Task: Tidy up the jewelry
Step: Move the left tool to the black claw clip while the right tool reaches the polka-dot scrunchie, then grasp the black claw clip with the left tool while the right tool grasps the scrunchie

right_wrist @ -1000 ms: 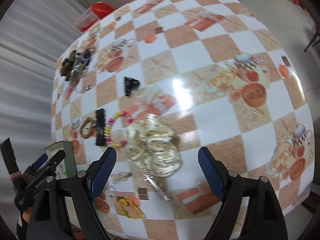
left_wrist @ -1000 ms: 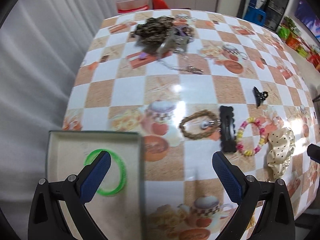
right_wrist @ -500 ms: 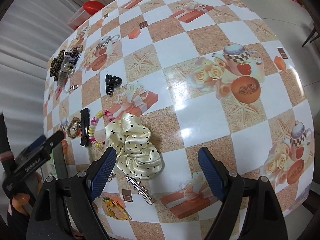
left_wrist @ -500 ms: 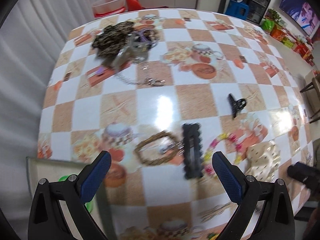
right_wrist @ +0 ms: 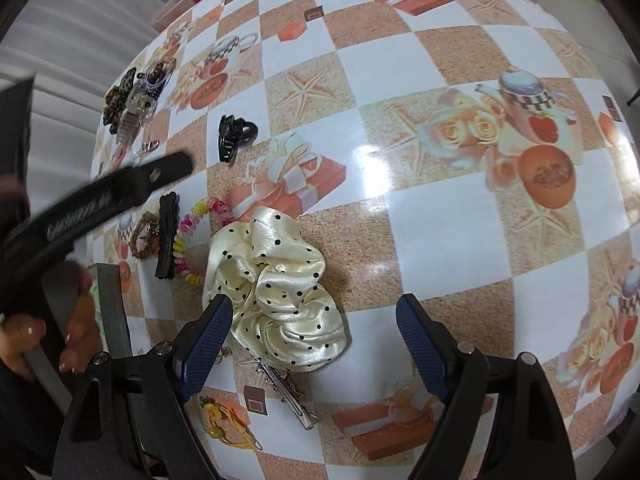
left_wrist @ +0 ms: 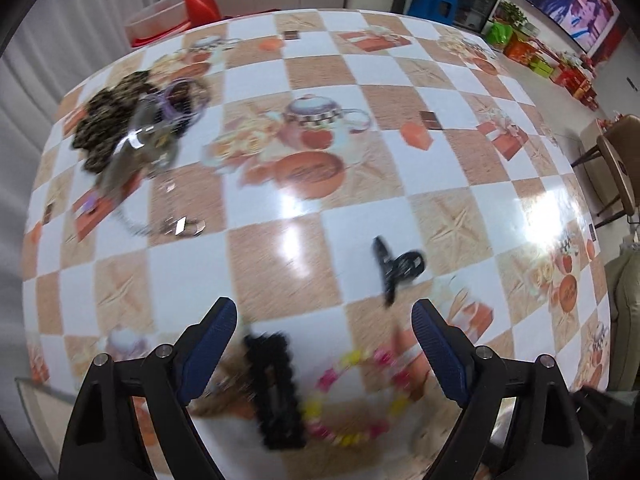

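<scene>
My left gripper [left_wrist: 324, 344] is open and empty, just above a black rectangular hair clip [left_wrist: 276, 388] and a pink-and-yellow bead bracelet [left_wrist: 356, 396]. A small black claw clip [left_wrist: 396, 266] lies just beyond its right finger. My right gripper [right_wrist: 310, 342] is open and empty over a cream polka-dot scrunchie [right_wrist: 276, 292]. In the right wrist view the left gripper [right_wrist: 120, 196] reaches over the black clip [right_wrist: 166, 236], the bead bracelet [right_wrist: 188, 236] and a brown woven bracelet [right_wrist: 144, 236]. The grey tray's rim [right_wrist: 114, 312] shows at the left.
A pile with a leopard scrunchie [left_wrist: 112, 124], a purple ring and a chain lies at the far left. A silver hair pin [right_wrist: 286, 392] and a yellow trinket [right_wrist: 224, 424] lie near the right gripper. A red container [left_wrist: 168, 16] stands beyond the table. A chair [left_wrist: 620, 168] is at the right.
My left gripper has moved away from the tray with the green bangle, forward and right over the black clip and bead bracelet. My right gripper has come closer to the scrunchie.
</scene>
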Available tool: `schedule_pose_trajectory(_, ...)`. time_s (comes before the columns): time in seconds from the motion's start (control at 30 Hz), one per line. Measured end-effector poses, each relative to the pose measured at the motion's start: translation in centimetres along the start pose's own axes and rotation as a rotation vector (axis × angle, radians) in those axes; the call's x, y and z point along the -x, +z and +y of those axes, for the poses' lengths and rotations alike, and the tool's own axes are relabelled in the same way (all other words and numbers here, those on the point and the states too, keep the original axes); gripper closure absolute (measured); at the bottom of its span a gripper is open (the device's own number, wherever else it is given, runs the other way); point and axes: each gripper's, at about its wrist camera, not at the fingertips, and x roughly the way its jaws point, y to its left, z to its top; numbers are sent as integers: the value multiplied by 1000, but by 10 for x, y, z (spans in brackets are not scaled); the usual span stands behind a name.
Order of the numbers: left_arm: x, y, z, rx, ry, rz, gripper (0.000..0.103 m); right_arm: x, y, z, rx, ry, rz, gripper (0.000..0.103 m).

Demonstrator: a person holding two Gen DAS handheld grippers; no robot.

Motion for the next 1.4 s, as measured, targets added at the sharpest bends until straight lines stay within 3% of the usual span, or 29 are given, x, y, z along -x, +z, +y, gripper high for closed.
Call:
schedule_pose_trajectory(0.13, -12, 11, -14, -16, -13, 4, 10, -8, 1, 0, 7, 12, 10, 17)
schedule_pose_trajectory(0.2, -18, 14, -20, -24, -14, 11, 21, -9, 2, 3, 19, 11, 4, 17)
schedule_pose_trajectory(0.37, -33, 19, -34, -53, 15, 31, 28, -12, 2, 14, 89, -17, -13, 18)
schedule_pose_trajectory(0.43, -34, 19, -39, -73, 23, 27, 32, -13, 2, 18, 110, -37, -19, 28)
schedule_pose_trajectory(0.5, -33, 20, -42, -87, 43, 19, 39, -13, 3, 22, 133, -63, -25, 49)
schedule_pose_trajectory(0.57, -32, 22, -43, -92, 36, 14, 59, -15, 3, 24, 153, -83, -25, 68)
schedule_pose_trajectory(0.7, -31, 26, -44, -96, 13, 16, 76, -16, 5, 22, 143, -78, -27, 87)
schedule_pose_trajectory(0.87, -19, 22, -43, -96, -5, -7, 76, -4, 6, 13, 102, -48, -52, 92)
schedule_pose_trajectory(1.4, 47, -12, -5, -25, -39, -88, 76, 30, 9, 3, 20, -14, -100, 92)
